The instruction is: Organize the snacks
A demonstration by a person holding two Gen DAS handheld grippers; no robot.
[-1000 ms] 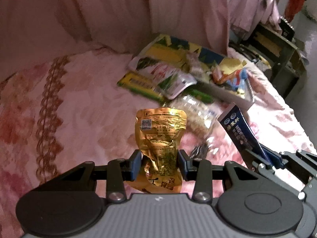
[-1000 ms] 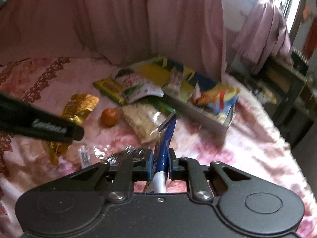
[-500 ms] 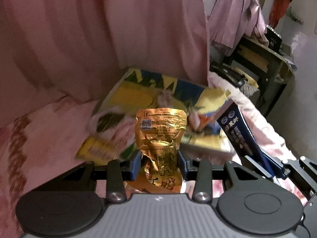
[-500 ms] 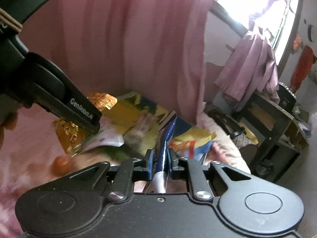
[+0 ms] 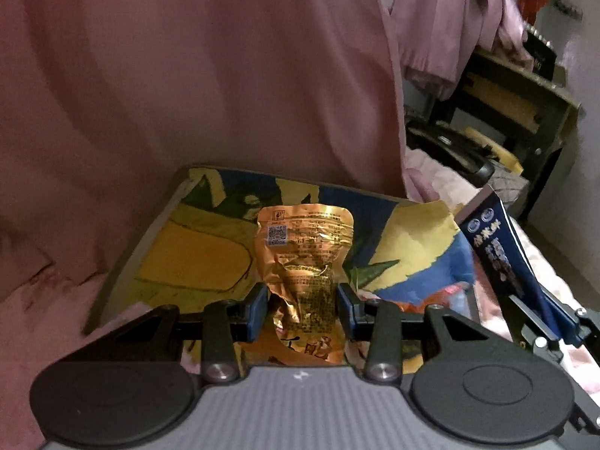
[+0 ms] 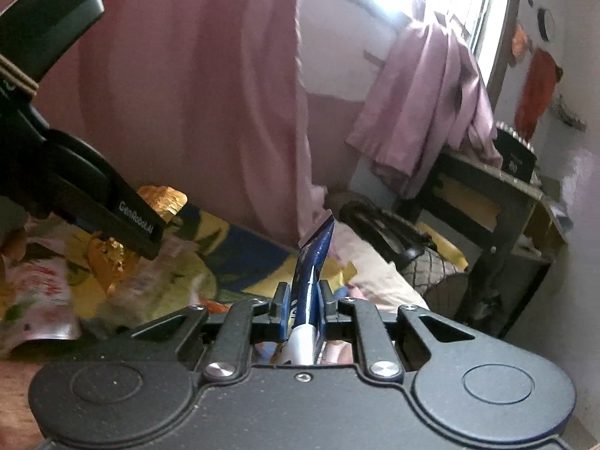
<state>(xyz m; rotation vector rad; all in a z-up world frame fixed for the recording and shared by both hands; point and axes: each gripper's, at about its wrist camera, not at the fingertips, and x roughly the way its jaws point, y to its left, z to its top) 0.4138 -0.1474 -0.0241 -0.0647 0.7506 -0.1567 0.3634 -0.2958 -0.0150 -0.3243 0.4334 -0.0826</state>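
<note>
You have swung both loads off the open bedspread, and the printed box (image 5: pixel 210 258) now lies straight ahead of the left tongs (image 5: pixel 303 309), so the drop is near. Your left tongs pinch the gold foil pouch (image 5: pixel 305 258) at its waist, upright between the pads. Your right tongs (image 6: pixel 303 309) are clamped tight on the thin blue sachet (image 6: pixel 313 258), just right of the pouch. Both seem ready to release over the box.
</note>
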